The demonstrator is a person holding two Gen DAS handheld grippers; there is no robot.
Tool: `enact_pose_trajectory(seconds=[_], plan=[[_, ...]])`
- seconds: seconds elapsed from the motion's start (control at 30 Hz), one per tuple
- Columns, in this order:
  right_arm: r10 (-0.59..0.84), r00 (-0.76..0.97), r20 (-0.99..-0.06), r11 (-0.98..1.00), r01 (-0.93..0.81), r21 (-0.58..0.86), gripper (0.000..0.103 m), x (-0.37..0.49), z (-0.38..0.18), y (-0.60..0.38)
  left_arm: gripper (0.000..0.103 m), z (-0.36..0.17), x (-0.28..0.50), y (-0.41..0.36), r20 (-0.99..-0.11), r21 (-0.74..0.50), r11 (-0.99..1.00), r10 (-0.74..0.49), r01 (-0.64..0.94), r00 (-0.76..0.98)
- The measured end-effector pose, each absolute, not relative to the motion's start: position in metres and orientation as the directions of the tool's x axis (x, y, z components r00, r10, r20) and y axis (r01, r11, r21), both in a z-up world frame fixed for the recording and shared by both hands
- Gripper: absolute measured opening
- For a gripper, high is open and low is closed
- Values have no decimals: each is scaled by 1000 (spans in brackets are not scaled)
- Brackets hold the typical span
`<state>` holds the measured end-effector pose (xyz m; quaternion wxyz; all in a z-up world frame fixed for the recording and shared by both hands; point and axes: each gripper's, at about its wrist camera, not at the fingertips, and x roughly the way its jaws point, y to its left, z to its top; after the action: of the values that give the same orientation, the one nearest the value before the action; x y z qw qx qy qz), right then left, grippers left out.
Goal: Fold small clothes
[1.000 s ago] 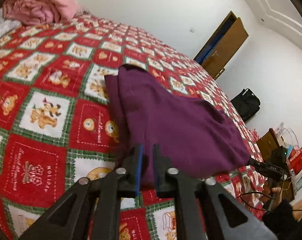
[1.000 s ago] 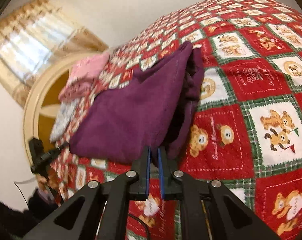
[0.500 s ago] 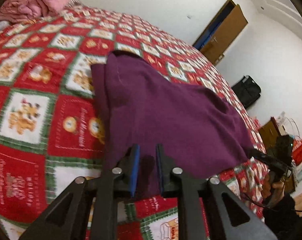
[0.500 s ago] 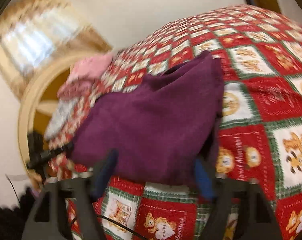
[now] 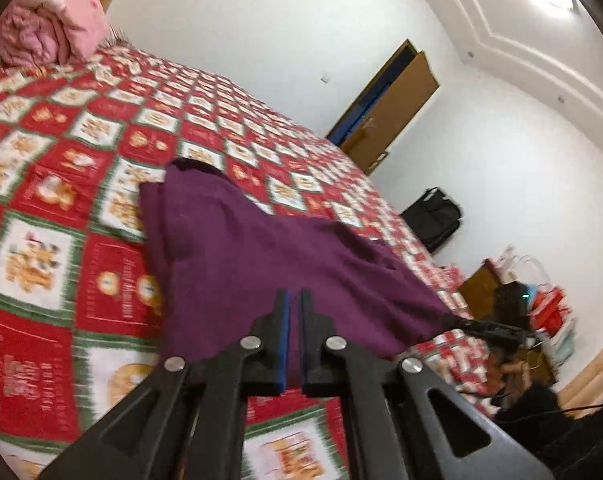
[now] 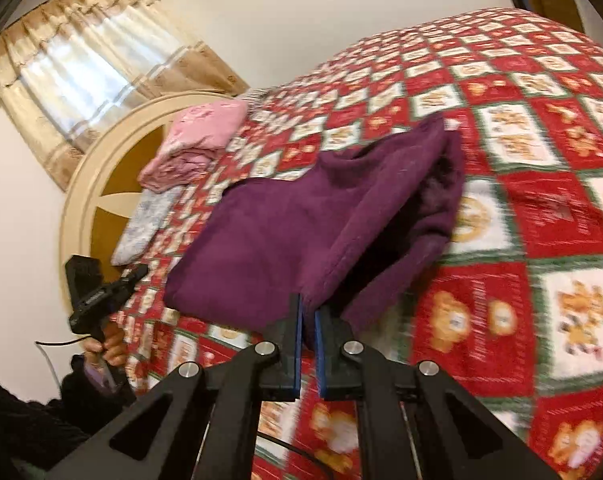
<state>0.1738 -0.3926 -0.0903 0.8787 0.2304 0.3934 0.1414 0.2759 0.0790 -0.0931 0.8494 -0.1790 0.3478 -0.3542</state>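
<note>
A purple garment (image 5: 269, 264) lies folded on the red patchwork bedspread (image 5: 53, 208). My left gripper (image 5: 294, 300) is shut on its near edge, the cloth pinched between the blue pads. In the right wrist view the same garment (image 6: 301, 232) is lifted at its near corner, and my right gripper (image 6: 308, 308) is shut on that corner. The layers gape open on the right side. The right gripper shows in the left wrist view (image 5: 489, 328) at the garment's far corner, and the left gripper in the right wrist view (image 6: 101, 296).
A pink folded bundle (image 5: 49, 28) sits at the head of the bed by the round headboard (image 6: 113, 184). A brown door (image 5: 389, 108), a black bag (image 5: 433, 216) and red bags (image 5: 549, 308) stand along the wall past the bed's edge.
The right gripper, open half a second ago, has shut on the garment's corner and lifted it. The left gripper has closed tighter on its edge and the view has pulled back.
</note>
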Motion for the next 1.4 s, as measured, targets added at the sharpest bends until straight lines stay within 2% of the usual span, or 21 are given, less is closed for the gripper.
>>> enact_pose_trajectory(seconds=[0.1,0.2,0.23,0.4,0.73,0.93,0.97,1.0,1.03,1.07,1.1,1.17,1.37,1.4], plan=[[398,658,-640,857,-18,515,5,168,-99,-398,3,-101,288,87,-519,-536,748,-658,391,546],[370,668,-646,865,6,502,5,167,-105,-398,9,-113,298,90,-553,-548,765,-635,339,540],[367,668,-647,867,6,498,5,168,-106,-396,12,-116,300,88,-559,-556,760,-642,337,526],[294,639,-711,907,49,418,5,175,-113,-392,13,-127,299,68,-606,-531,763,-646,369,464],[317,643,-697,886,62,460,5,171,-122,-398,12,-135,308,51,-629,-483,783,-621,392,467],[335,696,-636,854,62,517,9,160,-109,-407,11,-128,300,58,-630,-455,797,-603,397,490],[331,704,-628,854,60,517,13,158,-107,-408,13,-122,297,61,-628,-422,817,-576,392,523],[323,712,-623,854,65,516,19,155,-104,-409,23,-118,295,63,-629,-397,834,-551,383,549],[312,720,-620,854,73,515,43,154,-102,-411,42,-112,291,67,-629,-353,863,-505,361,590],[288,741,-607,856,85,510,70,150,-98,-412,53,-108,289,70,-627,-323,884,-468,339,623],[267,764,-588,860,87,503,76,146,-95,-413,67,-105,287,75,-615,-301,899,-437,317,656],[258,769,-585,865,85,494,76,146,-92,-413,69,-105,288,82,-606,-309,898,-439,312,664],[275,736,-618,866,89,492,76,153,-104,-408,67,-128,304,61,-685,-314,882,-466,351,559],[277,735,-619,864,92,495,76,152,-106,-407,59,-131,306,58,-692,-318,881,-468,351,549]])
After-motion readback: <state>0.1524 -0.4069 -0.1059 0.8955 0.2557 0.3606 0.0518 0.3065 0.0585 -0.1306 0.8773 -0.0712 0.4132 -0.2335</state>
